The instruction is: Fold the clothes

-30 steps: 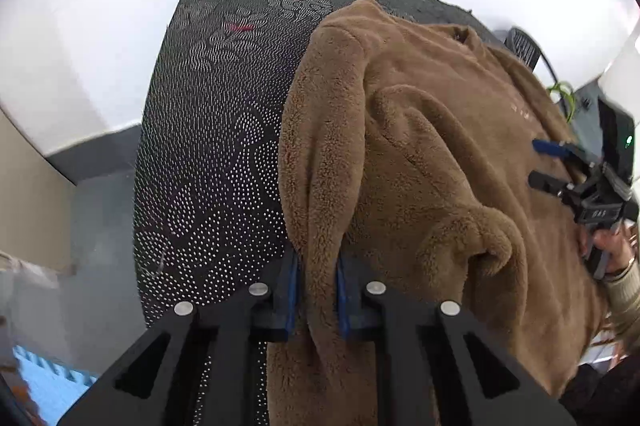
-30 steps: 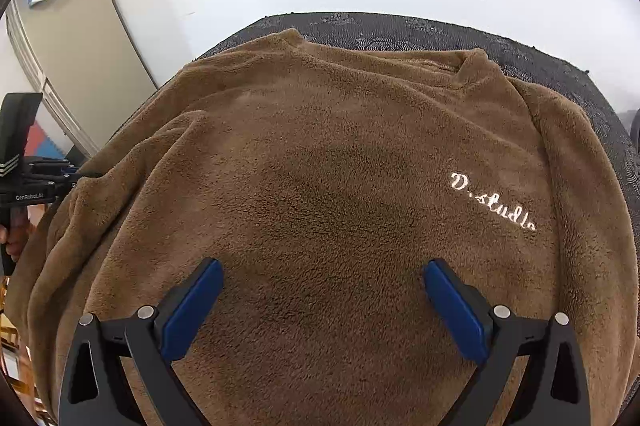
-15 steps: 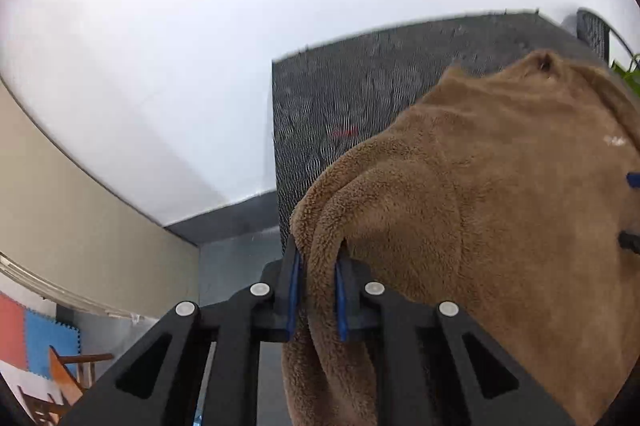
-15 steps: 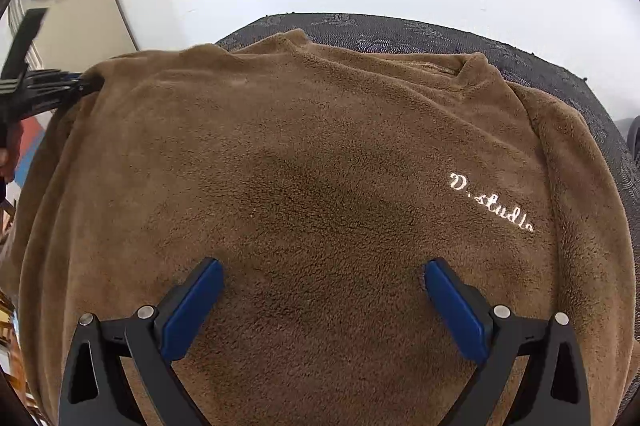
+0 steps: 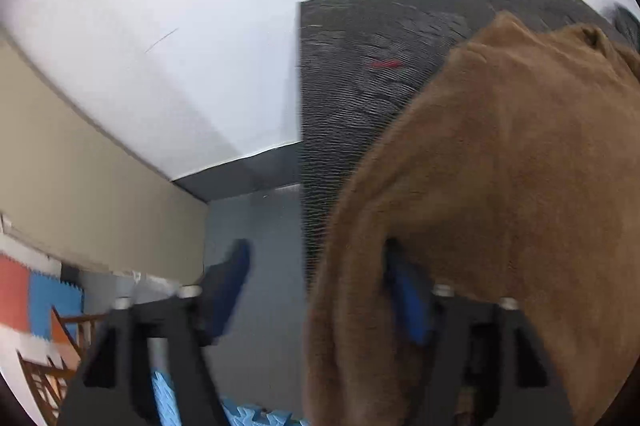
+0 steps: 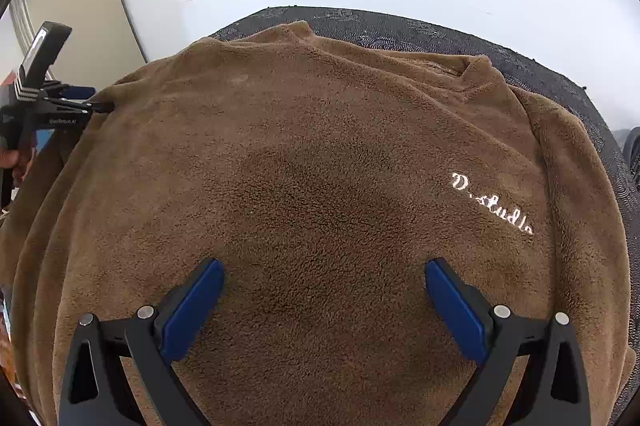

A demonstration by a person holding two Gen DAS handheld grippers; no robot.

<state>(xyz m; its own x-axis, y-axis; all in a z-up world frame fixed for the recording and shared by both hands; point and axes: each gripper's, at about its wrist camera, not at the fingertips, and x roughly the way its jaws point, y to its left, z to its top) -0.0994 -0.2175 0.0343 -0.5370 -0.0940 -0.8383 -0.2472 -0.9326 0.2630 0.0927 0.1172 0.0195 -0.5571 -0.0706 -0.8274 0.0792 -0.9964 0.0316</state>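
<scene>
A brown fleece sweater (image 6: 320,146) with white lettering (image 6: 492,204) lies spread on the dark patterned table (image 6: 400,26), neckline at the far side. My right gripper (image 6: 324,266) hovers open over the sweater's near middle, nothing between its fingers. My left gripper (image 5: 316,254) is at the sweater's left side (image 5: 500,166), which droops over the table edge (image 5: 304,146). Its jaws are opening: the fold of fleece hangs between them and rests against the right pad (image 5: 408,298), while the left pad stands apart from it. In the right wrist view the left gripper (image 6: 100,104) sits at the sweater's left edge.
White wall runs behind the table, with a beige wall to the left. Below the table's left edge are grey floor, blue and red foam mats (image 5: 40,298) and a wooden frame (image 5: 60,346). A person's hand (image 6: 12,162) holds the left gripper.
The left gripper carried the sweater's side out towards the table's left edge, spreading it flat, then its jaws parted and let go of the fold. The right gripper stayed put.
</scene>
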